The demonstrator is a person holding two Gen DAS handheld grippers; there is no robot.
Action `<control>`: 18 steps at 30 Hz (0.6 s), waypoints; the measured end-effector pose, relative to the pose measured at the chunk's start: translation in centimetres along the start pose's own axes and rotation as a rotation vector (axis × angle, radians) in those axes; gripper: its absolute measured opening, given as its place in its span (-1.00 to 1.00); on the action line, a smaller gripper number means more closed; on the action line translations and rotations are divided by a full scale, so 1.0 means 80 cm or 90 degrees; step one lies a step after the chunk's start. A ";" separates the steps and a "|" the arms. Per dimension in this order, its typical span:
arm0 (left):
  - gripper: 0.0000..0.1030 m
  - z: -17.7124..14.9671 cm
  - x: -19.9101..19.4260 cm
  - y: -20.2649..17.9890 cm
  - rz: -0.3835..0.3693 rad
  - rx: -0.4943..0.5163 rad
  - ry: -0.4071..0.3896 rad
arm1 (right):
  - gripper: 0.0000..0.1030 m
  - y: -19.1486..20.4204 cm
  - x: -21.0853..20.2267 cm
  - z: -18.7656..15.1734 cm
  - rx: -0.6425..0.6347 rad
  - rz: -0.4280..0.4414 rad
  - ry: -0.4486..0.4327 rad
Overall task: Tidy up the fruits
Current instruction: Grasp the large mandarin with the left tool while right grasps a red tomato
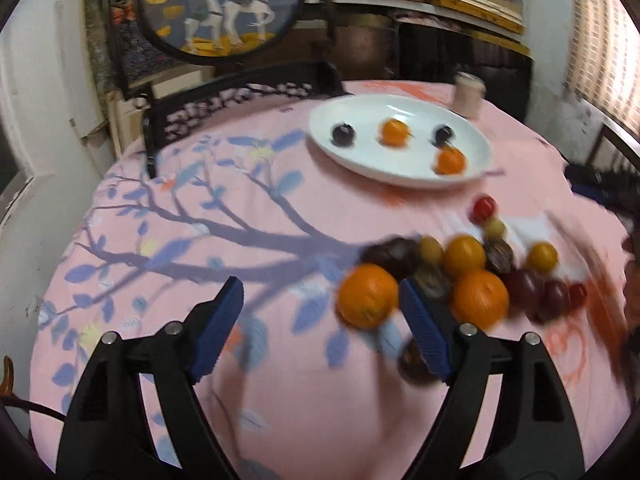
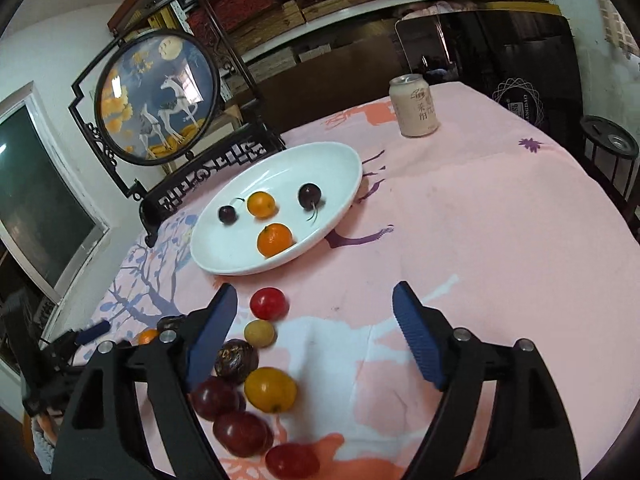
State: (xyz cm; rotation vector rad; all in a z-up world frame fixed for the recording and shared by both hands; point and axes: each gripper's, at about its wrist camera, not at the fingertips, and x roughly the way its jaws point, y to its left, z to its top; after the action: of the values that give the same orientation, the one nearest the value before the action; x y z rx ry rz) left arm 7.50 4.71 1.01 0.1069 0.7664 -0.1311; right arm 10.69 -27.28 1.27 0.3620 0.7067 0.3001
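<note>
A white oval plate (image 1: 476,160) (image 2: 344,172) holds two small oranges and two dark cherries. A pile of loose fruit lies on the pink cloth: oranges (image 1: 368,295), a yellow fruit (image 2: 270,389), dark plums (image 2: 218,397), a red cherry tomato (image 2: 269,303). My left gripper (image 1: 322,308) is open and empty, its right finger beside the nearest orange. The left wrist view is blurred. My right gripper (image 2: 314,320) is open and empty above the cloth, with the fruit row beside its left finger.
A drink can (image 2: 414,105) (image 1: 469,95) stands behind the plate. A round framed deer picture on a black stand (image 2: 158,96) (image 1: 218,4) sits at the table's back left. Shelves with boxes line the wall.
</note>
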 end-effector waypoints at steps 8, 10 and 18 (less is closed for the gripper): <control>0.57 -0.005 0.034 -0.019 -0.004 0.031 0.053 | 0.56 -0.008 -0.017 -0.019 0.018 0.015 0.005; 0.45 -0.006 0.043 -0.022 -0.004 0.038 0.064 | 0.56 -0.006 -0.020 -0.028 0.010 0.015 0.013; -0.20 -0.004 0.048 -0.020 -0.051 0.026 0.074 | 0.56 0.001 -0.024 -0.044 -0.006 0.021 0.029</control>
State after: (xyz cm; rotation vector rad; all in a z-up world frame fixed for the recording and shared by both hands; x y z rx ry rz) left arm 9.77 2.84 -2.02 0.1236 0.8842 -0.2175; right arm 6.89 -27.17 -0.08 0.3583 0.7438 0.3435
